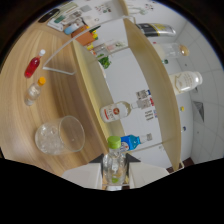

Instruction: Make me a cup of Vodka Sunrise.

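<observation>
Wooden shelf unit, wooden counter, white wall

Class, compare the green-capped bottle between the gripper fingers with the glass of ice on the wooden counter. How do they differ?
The bottle has a green cap; the glass is open-topped. The bottle is narrow; the glass is wide. The bottle sits between the fingers of the gripper; the glass stands apart on the counter and holds ice. Both are clear.

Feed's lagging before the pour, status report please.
Gripper shut on small clear bottle with green cap. Clear ice-filled glass on wooden counter, off to one side of gripper. Nothing between them.
</observation>
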A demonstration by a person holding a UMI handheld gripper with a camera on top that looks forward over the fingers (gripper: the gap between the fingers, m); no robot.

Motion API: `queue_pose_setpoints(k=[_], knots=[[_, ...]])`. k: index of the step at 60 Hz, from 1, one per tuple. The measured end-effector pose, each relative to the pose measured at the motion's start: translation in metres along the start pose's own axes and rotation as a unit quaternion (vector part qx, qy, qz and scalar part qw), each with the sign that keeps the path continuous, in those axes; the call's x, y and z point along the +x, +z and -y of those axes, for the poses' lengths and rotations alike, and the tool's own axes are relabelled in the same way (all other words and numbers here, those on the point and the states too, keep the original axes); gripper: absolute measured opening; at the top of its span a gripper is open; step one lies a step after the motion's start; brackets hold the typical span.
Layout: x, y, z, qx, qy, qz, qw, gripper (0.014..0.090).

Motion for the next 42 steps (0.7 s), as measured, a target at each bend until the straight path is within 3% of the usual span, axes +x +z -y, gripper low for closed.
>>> queue_pose_setpoints(k=[10,27,32,42], knots=[[0.004,0.005,0.012,-0.005,-0.22,-0.018,0.975,0.0353],[0.0,0.012,0.016,-0.04,-0.492,-0.009,0.87,0.0356],[-0.003,0.013,0.015,-0.04,-0.492,0.003,0.87,0.0353],[0.009,0.003,0.03,-0.019,-0.415,-0.008,0.91,0.0354]])
